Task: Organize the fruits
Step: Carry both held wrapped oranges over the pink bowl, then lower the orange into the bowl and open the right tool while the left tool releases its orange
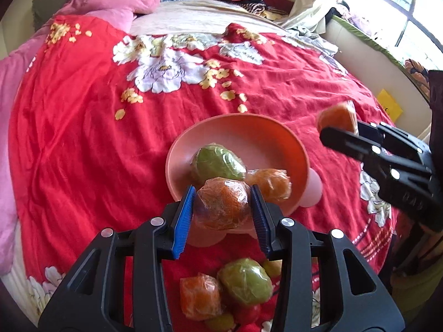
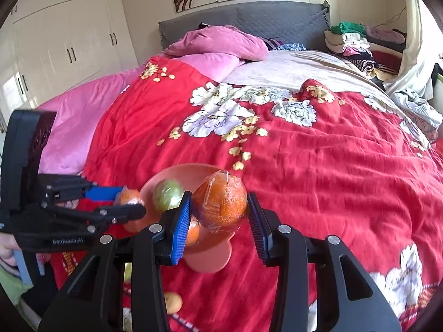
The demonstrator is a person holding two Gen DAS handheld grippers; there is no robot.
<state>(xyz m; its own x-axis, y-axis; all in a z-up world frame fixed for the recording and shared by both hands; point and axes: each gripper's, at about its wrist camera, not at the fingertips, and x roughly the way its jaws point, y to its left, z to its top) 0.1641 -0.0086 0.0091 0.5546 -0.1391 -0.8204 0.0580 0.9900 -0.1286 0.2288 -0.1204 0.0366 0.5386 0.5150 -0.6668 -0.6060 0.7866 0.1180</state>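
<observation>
Left gripper [image 1: 223,206] has its blue pads pinched on a plastic-wrapped orange [image 1: 223,204], holding it right at the near rim of the pink bowl [image 1: 249,132], which sits on the bed's red floral bedspread [image 1: 83,138]. Inside the bowl you can see a wrapped green fruit [image 1: 217,163] and another wrapped orange [image 1: 270,184] lying just beside it, touching or nearly so. Over on the right side of the left wrist view, the right gripper [image 1: 339,126] is pinching its own wrapped orange [image 1: 336,117], up off the bedspread and a little apart from the bowl's far right rim. From the right wrist view that same orange sits between the blue pads, with the left pad snug against it; the right pad looks like it has a tiny gap but the wrap is bunched there so it's hard to say. The right-hand orange hangs over the bowl's right edge in that view. Closer to the camera in the left view, below the left gripper, there's a loose pile still on the bedspread: a wrapped orange [image 1: 199,294], a wrapped green fruit [image 1: 245,280], something small and red [image 1: 247,314] and a couple of yellowish-green bits I can't really identify. Pink pillows [image 2: 221,41] are up by the grey headboard [image 2: 249,16], with folded clothes [image 2: 351,41] stacked at the far right corner.
</observation>
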